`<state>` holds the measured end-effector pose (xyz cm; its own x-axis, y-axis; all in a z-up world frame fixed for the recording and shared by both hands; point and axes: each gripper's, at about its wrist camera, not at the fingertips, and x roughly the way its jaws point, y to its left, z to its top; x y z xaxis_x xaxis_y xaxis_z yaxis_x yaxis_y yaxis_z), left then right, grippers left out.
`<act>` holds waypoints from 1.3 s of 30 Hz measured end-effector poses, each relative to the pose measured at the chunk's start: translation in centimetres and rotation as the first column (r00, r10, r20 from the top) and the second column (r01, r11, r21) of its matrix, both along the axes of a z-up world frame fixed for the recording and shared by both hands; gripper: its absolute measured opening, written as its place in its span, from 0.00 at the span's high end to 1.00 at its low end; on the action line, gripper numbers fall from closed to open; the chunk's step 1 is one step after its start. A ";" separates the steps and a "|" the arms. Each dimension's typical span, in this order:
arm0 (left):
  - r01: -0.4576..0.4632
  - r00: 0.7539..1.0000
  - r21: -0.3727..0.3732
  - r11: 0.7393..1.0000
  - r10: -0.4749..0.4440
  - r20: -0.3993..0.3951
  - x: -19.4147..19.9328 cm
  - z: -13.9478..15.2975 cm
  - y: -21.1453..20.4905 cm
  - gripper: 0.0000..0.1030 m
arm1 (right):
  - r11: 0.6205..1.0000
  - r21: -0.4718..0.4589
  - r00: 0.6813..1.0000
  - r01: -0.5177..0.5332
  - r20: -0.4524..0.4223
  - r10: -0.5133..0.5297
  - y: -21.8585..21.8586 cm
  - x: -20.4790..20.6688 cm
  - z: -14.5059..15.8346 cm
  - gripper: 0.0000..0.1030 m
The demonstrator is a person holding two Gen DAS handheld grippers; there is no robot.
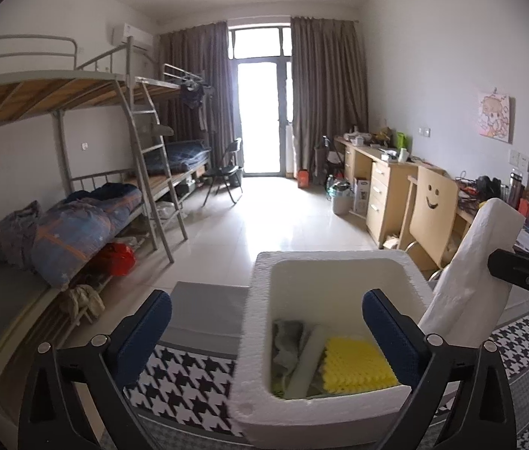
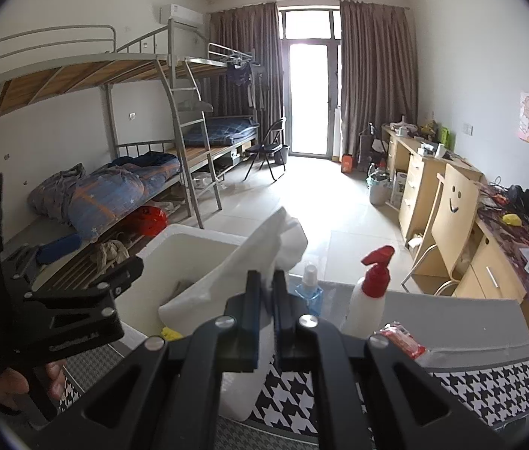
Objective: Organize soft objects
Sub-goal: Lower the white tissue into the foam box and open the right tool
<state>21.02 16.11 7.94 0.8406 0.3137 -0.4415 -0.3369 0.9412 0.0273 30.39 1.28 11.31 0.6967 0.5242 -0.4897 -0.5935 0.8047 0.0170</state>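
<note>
right gripper [image 2: 266, 281] clamped on white foam sheet [image 2: 234, 273], held tilted over foam box [image 2: 189, 242] rim | left gripper [image 1: 266, 332] spread wide, empty, straddling box | risk: limp sheet snagging rim, slipping out beside spray bottle [image 2: 371, 292]

The left gripper [image 1: 264, 332], jaws apart, hovers over a foam box [image 1: 260, 322] holding a yellow sponge [image 1: 354, 365].

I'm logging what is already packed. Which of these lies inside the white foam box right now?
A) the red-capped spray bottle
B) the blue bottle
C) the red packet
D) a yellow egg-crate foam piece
D: the left wrist view shows the yellow egg-crate foam piece lying on the bottom of the white foam box, beside a white roll.
</note>
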 end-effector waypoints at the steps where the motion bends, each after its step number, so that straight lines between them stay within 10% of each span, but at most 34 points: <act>1: -0.009 1.000 -0.003 1.000 0.009 0.000 -0.2 0.0 0.3 0.01 | 1.000 0.000 1.000 -0.002 0.000 0.002 0.1 0.1 0.1 0.92; 31: -0.097 0.995 -0.046 0.994 0.098 0.020 -4.3 -0.9 4.0 0.01 | 0.998 0.007 0.990 -0.058 -0.129 0.058 4.0 3.1 -1.5 0.92; 36: -0.093 0.995 -0.052 0.994 0.094 0.020 -4.3 -1.1 3.9 0.01 | 0.996 -0.007 0.984 -0.089 -0.158 0.086 4.6 3.2 -2.2 0.34; 39: -0.091 0.996 -0.053 0.994 0.093 0.020 -4.4 -1.0 3.9 0.01 | 0.997 -0.005 0.989 -0.073 -0.131 0.071 4.2 2.6 -1.9 0.33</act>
